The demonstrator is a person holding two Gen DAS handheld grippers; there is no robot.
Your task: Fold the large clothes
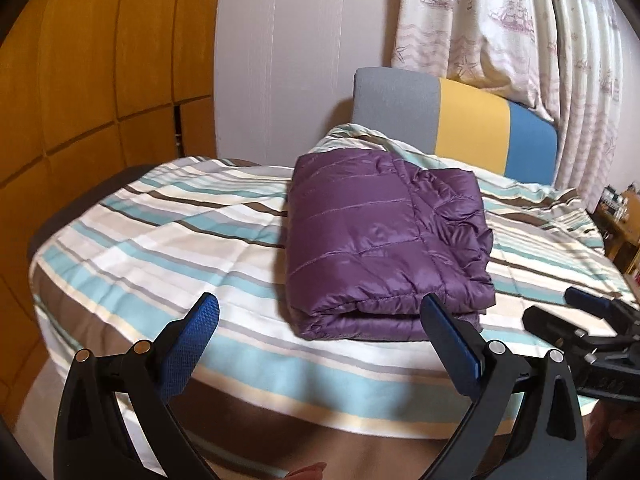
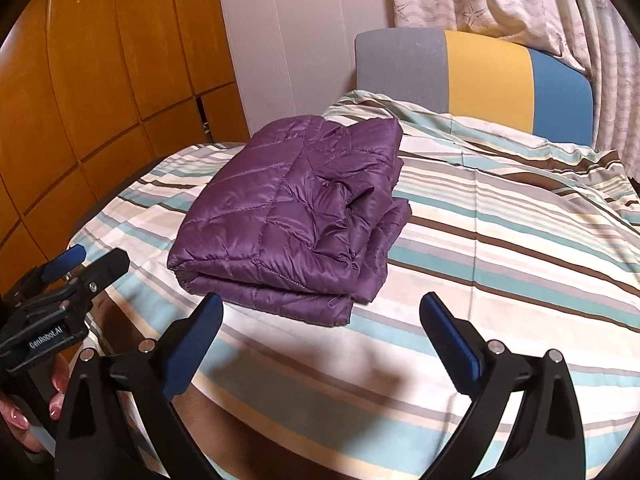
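A purple quilted puffer jacket (image 1: 380, 240) lies folded into a thick rectangle on the striped bed cover (image 1: 160, 240); it also shows in the right wrist view (image 2: 296, 212). My left gripper (image 1: 320, 312) is open and empty, held just in front of the jacket's near edge. My right gripper (image 2: 322, 312) is open and empty, near the jacket's front right corner. The left gripper's body appears at the left in the right wrist view (image 2: 64, 288), and the right gripper's body at the right edge of the left wrist view (image 1: 588, 332).
The bed has a grey, yellow and blue headboard (image 1: 472, 128) behind the jacket. Wooden wardrobe doors (image 1: 100, 80) stand on the left. A patterned curtain (image 1: 520, 32) hangs at the back right. A wooden shelf (image 1: 624, 220) sits at the far right.
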